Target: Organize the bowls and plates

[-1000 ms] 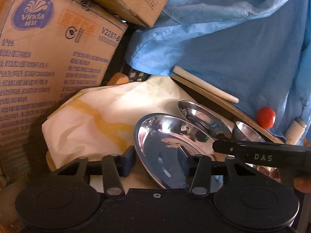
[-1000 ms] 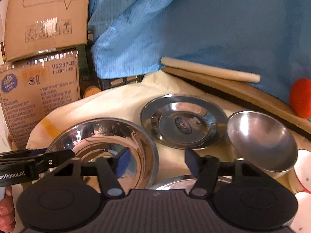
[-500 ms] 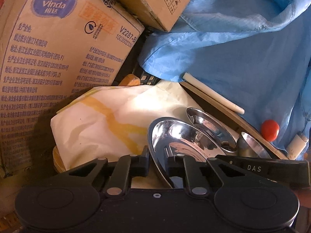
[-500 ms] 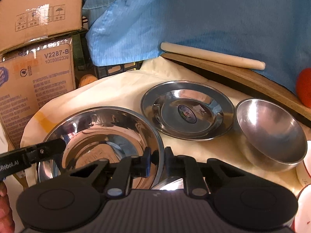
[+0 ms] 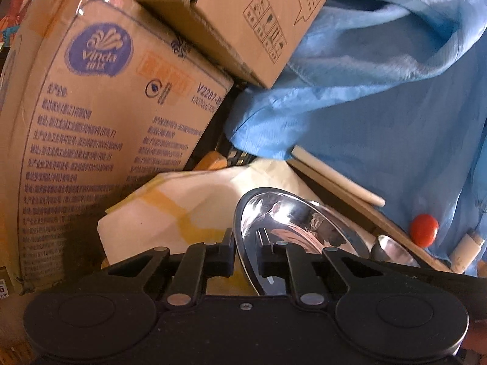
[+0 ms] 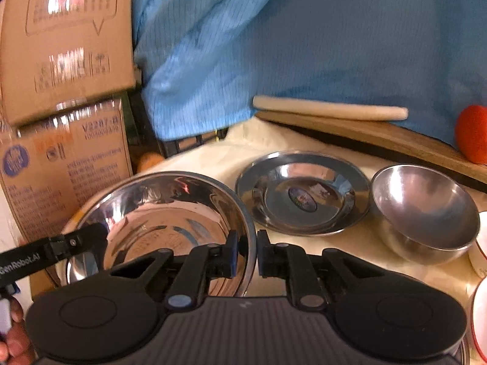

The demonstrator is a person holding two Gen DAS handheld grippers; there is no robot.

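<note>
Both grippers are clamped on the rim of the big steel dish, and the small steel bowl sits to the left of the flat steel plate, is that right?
Not quite. In the right wrist view the small steel bowl sits right of the flat steel plate. The left gripper and right gripper do clamp the big steel dish.

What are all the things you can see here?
Large steel plate: 1, silver, front left, rim gripped by both claws.
Small steel plate: 1, silver, middle.
Steel bowl: 1, silver, right.
Cloth: 1, cream, under the dishes.
Rolling pin: 1, pale, behind, on wooden board.
Cardboard boxes: 2, brown, stacked left.
Fabric: 1, blue, back.
Red ball: 1, far right.
Left claw: black, shut.
Right claw: black, shut.
</note>
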